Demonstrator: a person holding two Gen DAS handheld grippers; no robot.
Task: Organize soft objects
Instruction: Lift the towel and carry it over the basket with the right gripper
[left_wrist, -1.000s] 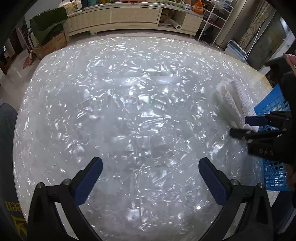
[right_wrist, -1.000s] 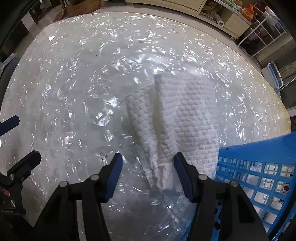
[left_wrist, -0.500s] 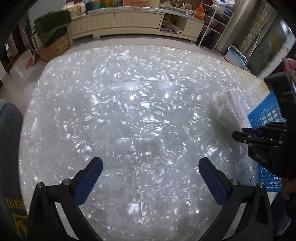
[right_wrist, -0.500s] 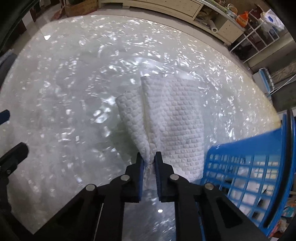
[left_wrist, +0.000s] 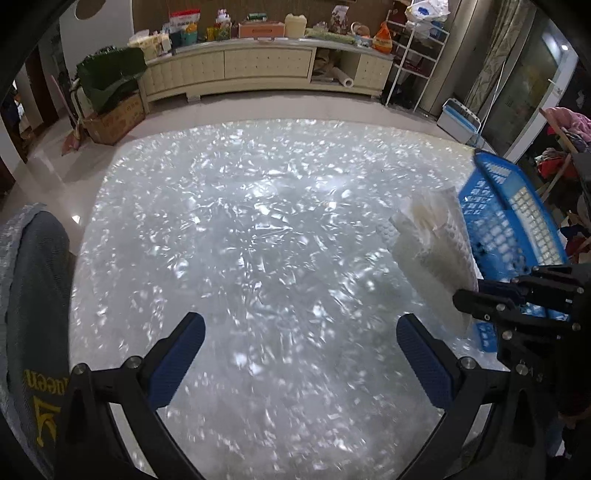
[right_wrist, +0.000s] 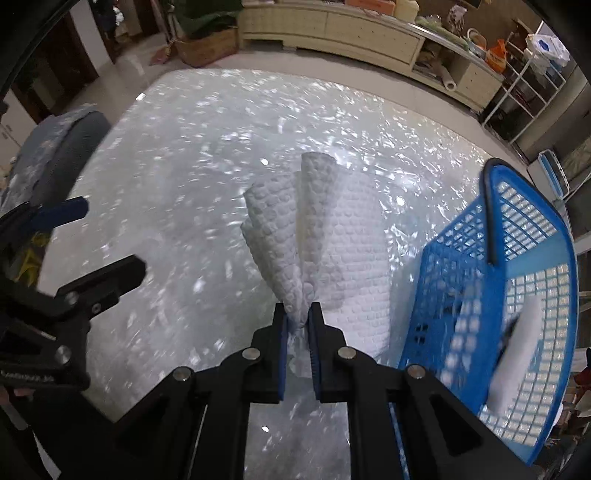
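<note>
A white waffle-textured cloth (right_wrist: 332, 236) hangs bunched from my right gripper (right_wrist: 298, 314), which is shut on its near edge and has lifted it off the table. In the left wrist view the same cloth (left_wrist: 432, 251) hangs at the right, just left of the blue basket (left_wrist: 513, 221), with the right gripper (left_wrist: 480, 299) pinching it from the right edge. My left gripper (left_wrist: 301, 354) is open above the table's middle with nothing between its fingers. The blue mesh basket (right_wrist: 532, 280) stands right of the cloth and holds another white cloth (right_wrist: 521, 354).
The table (left_wrist: 240, 240) is covered in crinkled shiny plastic film. A grey padded chair back (left_wrist: 33, 295) stands at the left edge. Beyond the table are a long cream sideboard (left_wrist: 258, 66), a cardboard box (left_wrist: 114, 118) and a wire rack (left_wrist: 417, 55).
The right gripper's jaws closed on the cloth's near edge and lifted it, so it now hangs bunched beside the basket. Both grippers rose away from the table; the left one stayed open.
</note>
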